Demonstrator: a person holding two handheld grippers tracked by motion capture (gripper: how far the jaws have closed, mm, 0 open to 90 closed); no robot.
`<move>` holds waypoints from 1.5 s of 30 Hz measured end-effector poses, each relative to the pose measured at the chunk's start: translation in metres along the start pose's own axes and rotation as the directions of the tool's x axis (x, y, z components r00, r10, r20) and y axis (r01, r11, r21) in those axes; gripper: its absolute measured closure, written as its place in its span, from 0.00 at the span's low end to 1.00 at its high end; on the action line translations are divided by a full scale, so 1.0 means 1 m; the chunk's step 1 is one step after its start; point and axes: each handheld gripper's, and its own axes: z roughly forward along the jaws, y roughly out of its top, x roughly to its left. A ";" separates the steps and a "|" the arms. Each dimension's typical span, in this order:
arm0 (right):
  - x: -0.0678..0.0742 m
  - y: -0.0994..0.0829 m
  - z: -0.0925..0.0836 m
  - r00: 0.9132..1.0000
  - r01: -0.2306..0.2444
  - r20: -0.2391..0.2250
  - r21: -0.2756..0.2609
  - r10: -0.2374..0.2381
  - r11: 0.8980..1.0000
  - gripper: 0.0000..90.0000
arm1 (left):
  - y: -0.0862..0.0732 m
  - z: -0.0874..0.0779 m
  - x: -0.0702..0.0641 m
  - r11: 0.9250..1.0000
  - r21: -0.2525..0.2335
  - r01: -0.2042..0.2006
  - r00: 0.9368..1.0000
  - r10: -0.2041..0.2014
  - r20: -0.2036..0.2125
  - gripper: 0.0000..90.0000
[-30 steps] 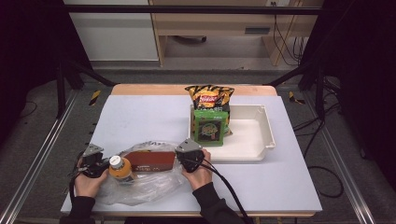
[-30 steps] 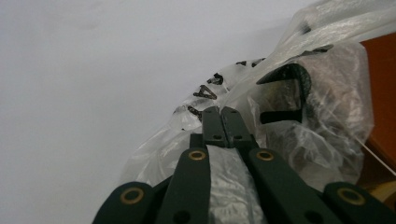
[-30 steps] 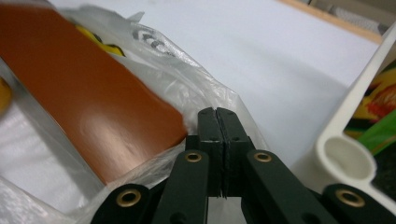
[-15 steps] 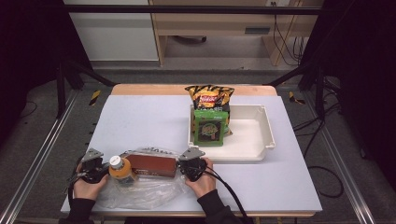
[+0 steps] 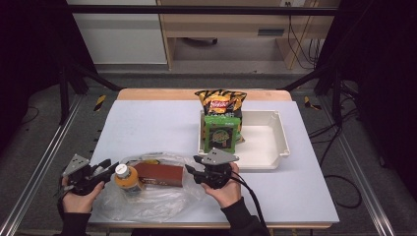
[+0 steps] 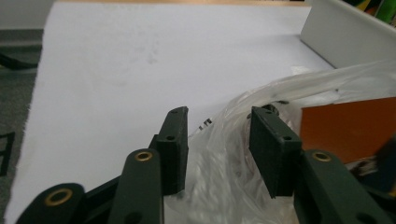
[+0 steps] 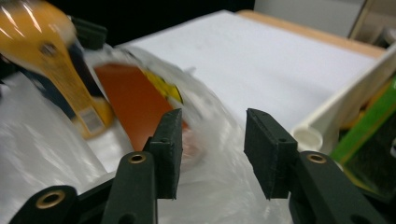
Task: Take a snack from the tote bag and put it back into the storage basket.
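White table (image 5: 147, 123): flat matte laminate top with a pale wood strip along the far edge; it bears everything listed below

Cream plastic tray (image 5: 265, 142): rigid, rectangular, rolled rim, far right of the work area; a green snack box (image 5: 222, 133) stands upright in its left end, and a crinkled foil chip bag (image 5: 221, 102) stands upright behind that box

Clear plastic bag (image 5: 152, 194): thin, glossy, heavily wrinkled film lying at the near edge between the two hands, mouth toward the tray. Inside it lie a reddish-brown carton (image 5: 158, 175), flat-sided and oblong, and beside it, to the left, a bottle of orange drink (image 5: 127, 179), rounded, white-capped

Right gripper (image 7: 212, 154): black ribbed pads, jaws have just been opening and stand half apart; loose film sits between them, unpinched

Left gripper (image 6: 219, 149): same build, jaws likewise just opened to a middling gap over slack film, clamping nothing

Handling note: the step appears to be letting go of the bag's rim after loading. Judged best done by lifting both tools straight clear, so the ribbed pads do not snag the clingy film and drag the rounded bottle into a roll
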 end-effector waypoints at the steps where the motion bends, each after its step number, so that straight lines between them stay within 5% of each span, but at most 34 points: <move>1: 0.001 0.003 -0.001 1.000 0.001 -0.005 -0.013 -0.001 1.000 0.61 | 0.001 -0.005 -0.002 1.000 -0.011 -0.006 1.000 0.006 -0.001 0.61; 7: 0.020 0.033 -0.002 0.996 0.053 -0.075 -0.064 -0.057 0.997 0.61 | 0.000 -0.025 -0.009 0.998 -0.048 -0.028 1.000 0.028 -0.008 0.59; 10: 0.027 0.038 0.008 0.992 0.075 -0.098 -0.025 -0.078 0.997 0.61 | -0.005 -0.030 -0.009 0.998 -0.056 -0.024 1.000 0.023 -0.016 0.59; 16: 0.029 0.023 0.039 0.991 0.088 -0.108 0.114 -0.076 0.990 0.54 | -0.013 -0.030 -0.009 0.998 -0.054 -0.027 0.999 0.026 -0.027 0.59; 22: 0.024 0.004 0.056 0.992 0.103 -0.091 0.213 -0.085 0.972 0.44 | -0.019 -0.023 -0.006 0.999 -0.029 -0.017 0.999 0.016 -0.038 0.59; 27: 0.021 0.001 0.058 0.991 0.090 -0.110 0.200 -0.069 0.976 0.41 | -0.021 -0.019 -0.005 1.000 -0.015 -0.014 0.999 0.013 -0.033 0.59; 37: 0.021 -0.003 0.064 0.988 0.117 -0.123 0.235 -0.090 0.965 0.35 | -0.022 -0.017 -0.007 0.999 -0.015 -0.030 0.999 0.029 -0.025 0.59; 45: 0.021 -0.004 0.053 0.981 0.140 -0.164 0.254 -0.100 0.957 0.45 | -0.023 -0.015 -0.006 1.000 -0.012 -0.025 0.999 0.024 -0.030 0.59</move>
